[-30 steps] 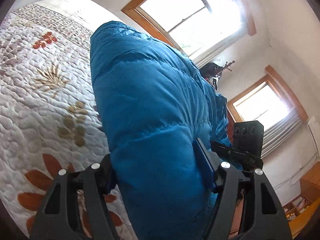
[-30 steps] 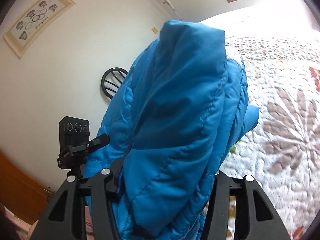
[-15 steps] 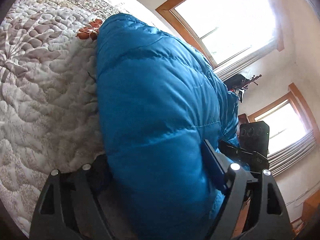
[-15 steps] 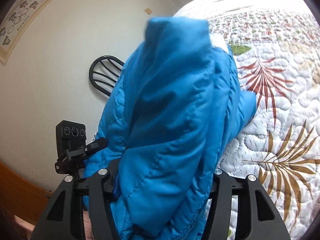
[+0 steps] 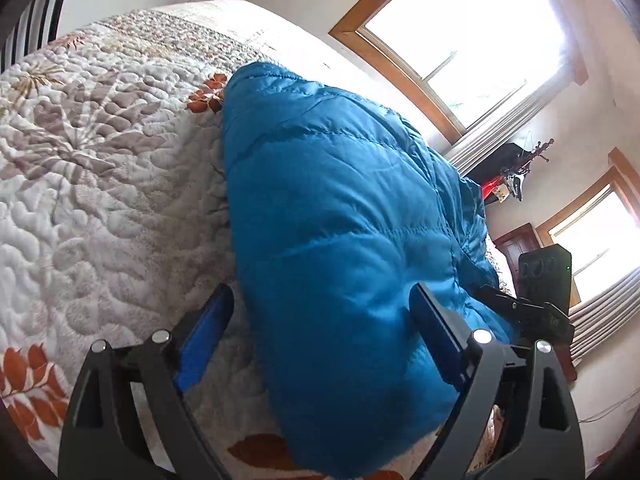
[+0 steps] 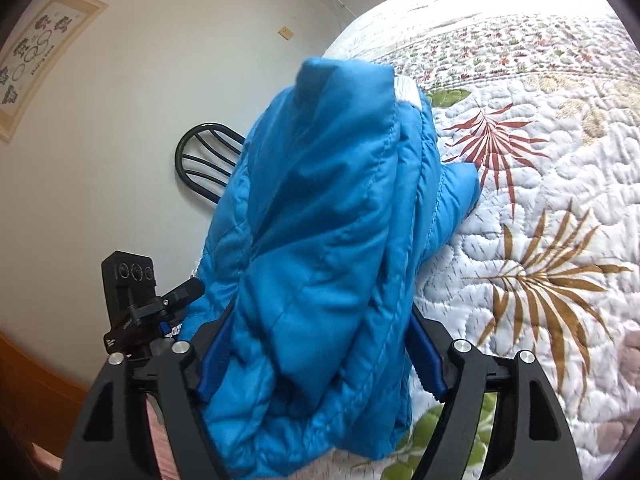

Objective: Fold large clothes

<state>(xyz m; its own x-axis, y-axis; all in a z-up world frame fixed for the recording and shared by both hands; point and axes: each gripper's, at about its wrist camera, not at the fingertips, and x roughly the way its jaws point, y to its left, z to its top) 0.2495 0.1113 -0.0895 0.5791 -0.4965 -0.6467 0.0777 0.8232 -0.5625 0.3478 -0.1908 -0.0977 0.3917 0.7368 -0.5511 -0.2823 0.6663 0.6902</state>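
A blue quilted puffer jacket (image 5: 340,220) lies bunched on a floral quilted bedspread (image 5: 92,184). My left gripper (image 5: 320,320) is open: its left pad stands clear of the fabric and the jacket's edge lies loose between the fingers. In the right wrist view the same jacket (image 6: 320,240) is folded over in a thick bundle. My right gripper (image 6: 320,352) has both blue pads pressed against the bundle's near end. The other gripper's body shows at the right of the left wrist view (image 5: 540,292) and at the left of the right wrist view (image 6: 132,300).
The bedspread (image 6: 540,220) stretches to the right of the jacket. A black chair back (image 6: 204,160) stands by the white wall beyond the bed. Two bright windows (image 5: 460,28) and a coat rack (image 5: 516,172) are past the bed's far side.
My left gripper has opened and let go of the jacket, which has come down onto the bed. Both views have tilted down toward the bedspread. My right gripper keeps its hold.
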